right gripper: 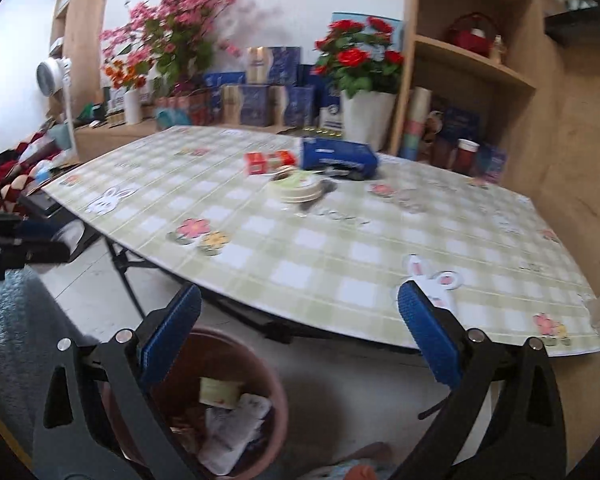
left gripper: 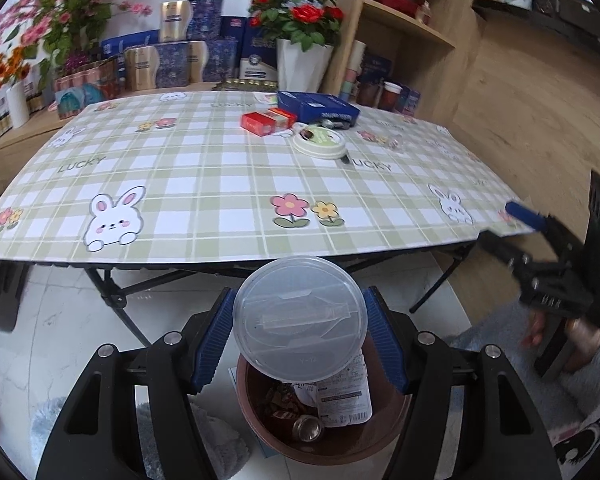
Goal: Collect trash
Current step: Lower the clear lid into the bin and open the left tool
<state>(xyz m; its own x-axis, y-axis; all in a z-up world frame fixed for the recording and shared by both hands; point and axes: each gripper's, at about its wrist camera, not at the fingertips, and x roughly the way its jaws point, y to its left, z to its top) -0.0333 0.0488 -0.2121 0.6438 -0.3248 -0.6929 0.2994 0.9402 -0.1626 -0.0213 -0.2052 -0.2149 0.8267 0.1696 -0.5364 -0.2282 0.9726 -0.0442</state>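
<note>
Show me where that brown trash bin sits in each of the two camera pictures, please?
Left wrist view: the brown bin sits at bottom centre, on the floor before the table, partly hidden behind the clear round lid that the left gripper holds.
Right wrist view: the bin sits at bottom left, below the table's edge.
Shared landmark: the blue box on the table.

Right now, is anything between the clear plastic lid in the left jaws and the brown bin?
Nothing visible: the clear round plastic lid hangs directly above the brown round bin, whose mouth lies open below it.
</note>
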